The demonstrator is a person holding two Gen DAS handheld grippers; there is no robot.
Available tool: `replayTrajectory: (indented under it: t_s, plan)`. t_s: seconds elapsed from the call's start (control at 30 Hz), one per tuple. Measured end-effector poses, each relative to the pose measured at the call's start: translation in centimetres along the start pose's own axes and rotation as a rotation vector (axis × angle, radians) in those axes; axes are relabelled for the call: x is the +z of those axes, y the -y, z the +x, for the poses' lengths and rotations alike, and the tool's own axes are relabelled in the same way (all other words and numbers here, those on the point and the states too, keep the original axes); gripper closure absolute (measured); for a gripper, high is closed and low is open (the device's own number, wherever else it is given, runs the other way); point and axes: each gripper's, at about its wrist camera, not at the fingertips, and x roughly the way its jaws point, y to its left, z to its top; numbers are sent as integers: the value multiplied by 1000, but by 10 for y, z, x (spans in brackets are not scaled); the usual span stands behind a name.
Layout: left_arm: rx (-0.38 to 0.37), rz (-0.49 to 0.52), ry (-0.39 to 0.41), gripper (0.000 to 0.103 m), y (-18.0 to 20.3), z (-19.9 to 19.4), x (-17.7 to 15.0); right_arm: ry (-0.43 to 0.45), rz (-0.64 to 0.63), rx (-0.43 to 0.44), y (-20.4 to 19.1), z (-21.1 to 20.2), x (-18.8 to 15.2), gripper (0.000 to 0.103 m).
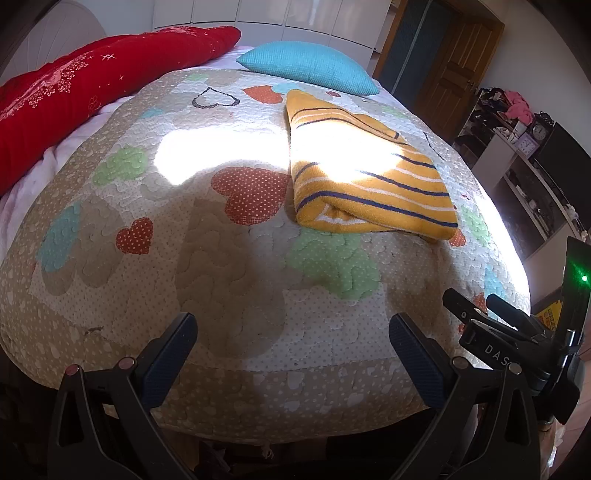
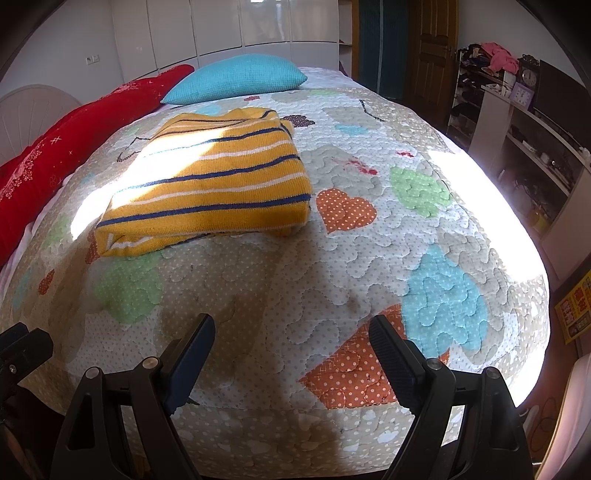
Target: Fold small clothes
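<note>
A yellow garment with navy and white stripes (image 1: 365, 173) lies folded into a thick rectangle on the heart-patterned quilt (image 1: 221, 258), partly in a patch of sunlight. The same folded garment (image 2: 210, 184) sits left of centre in the right wrist view. My left gripper (image 1: 293, 325) hovers open over the quilt's near edge, well short of the garment, with nothing between its fingers. My right gripper (image 2: 291, 328) is open too, over the near part of the quilt (image 2: 332, 266), empty. The right gripper's body (image 1: 517, 332) shows at the lower right of the left wrist view.
A turquoise pillow (image 1: 310, 66) and a red blanket (image 1: 74, 96) lie at the head of the bed. White wardrobe doors (image 2: 229, 26) stand behind. Cluttered shelves with clocks (image 2: 517, 122) line the right side, next to a wooden door (image 2: 432, 40).
</note>
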Motion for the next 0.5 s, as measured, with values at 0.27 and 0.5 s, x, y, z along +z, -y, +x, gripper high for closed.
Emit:
replayTrajectory:
  t_s: [0.27,0.5]
  plan:
    - [1,-1,1,0,0,0,0,-1,-1,1,0,0,0,14]
    - [-2,0,5,0,1,-1,-1,-1,-1,0,-1,0,-1,14]
